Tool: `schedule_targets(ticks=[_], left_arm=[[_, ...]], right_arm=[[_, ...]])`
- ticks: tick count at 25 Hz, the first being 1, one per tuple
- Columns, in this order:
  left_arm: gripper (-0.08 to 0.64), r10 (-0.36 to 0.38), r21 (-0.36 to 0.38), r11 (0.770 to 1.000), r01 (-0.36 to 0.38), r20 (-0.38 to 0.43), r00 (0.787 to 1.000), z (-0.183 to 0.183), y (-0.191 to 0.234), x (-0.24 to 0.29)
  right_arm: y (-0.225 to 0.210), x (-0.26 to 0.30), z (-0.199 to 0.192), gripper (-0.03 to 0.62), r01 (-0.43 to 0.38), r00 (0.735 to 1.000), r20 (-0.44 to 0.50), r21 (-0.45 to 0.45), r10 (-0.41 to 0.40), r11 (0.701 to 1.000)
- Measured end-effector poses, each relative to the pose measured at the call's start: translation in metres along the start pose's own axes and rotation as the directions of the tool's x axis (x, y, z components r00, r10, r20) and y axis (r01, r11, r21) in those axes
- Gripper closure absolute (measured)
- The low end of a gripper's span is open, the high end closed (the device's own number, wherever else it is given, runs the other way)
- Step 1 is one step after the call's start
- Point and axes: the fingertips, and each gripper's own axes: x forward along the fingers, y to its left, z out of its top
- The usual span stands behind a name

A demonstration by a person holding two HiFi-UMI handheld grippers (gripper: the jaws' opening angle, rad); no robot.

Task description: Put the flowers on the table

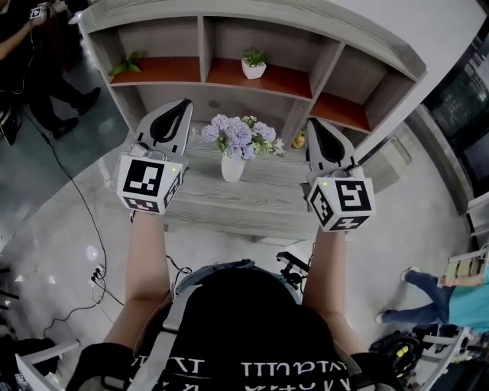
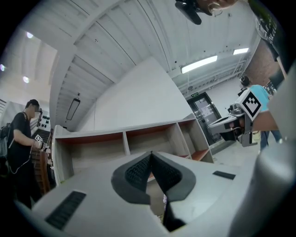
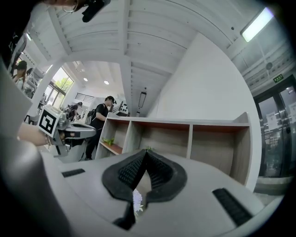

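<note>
Lilac and white flowers (image 1: 238,136) stand upright in a white vase (image 1: 232,167) on the grey wooden table (image 1: 260,200). My left gripper (image 1: 183,105) hovers just left of the bouquet and my right gripper (image 1: 314,122) just right of it, neither touching it. In the left gripper view the dark pads (image 2: 138,170) meet at the tip with nothing between them, so my left gripper (image 2: 151,154) is shut and empty. My right gripper (image 3: 145,152) is likewise shut and empty; a bit of the flowers (image 3: 137,202) shows through the gap below its pads.
Behind the table stands a grey shelf unit (image 1: 252,15) with orange boards, holding a small potted plant (image 1: 254,63) and a green plant (image 1: 126,64). A small yellow object (image 1: 299,140) sits at the table's back right. A person (image 1: 30,61) stands far left; cables (image 1: 84,206) trail on the floor.
</note>
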Motion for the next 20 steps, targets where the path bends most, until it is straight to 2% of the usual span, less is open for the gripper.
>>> schedule_targets(ticks=[9,14,20], left_arm=[[0.548,0.042,0.015,0.999,-0.042,-0.014,0.999,0.004,0.007,0.003],[0.548,0.082,0.052,0.995,-0.08,-0.045,0.996,-0.002,0.01,0.002],[0.548,0.096,0.04,0.995,-0.094,-0.048,0.994,-0.003,0.012,0.004]], right_arm=[[-0.01,-0.004,0.013,0.577,0.036,0.998,0.06,-0.012,-0.035,0.999],[-0.016,-0.004,0.011,0.577,0.07,0.997,0.043,-0.05,-0.068,0.996],[-0.018,-0.002,0.009,0.577,0.063,0.997,0.037,-0.051,-0.061,0.997]])
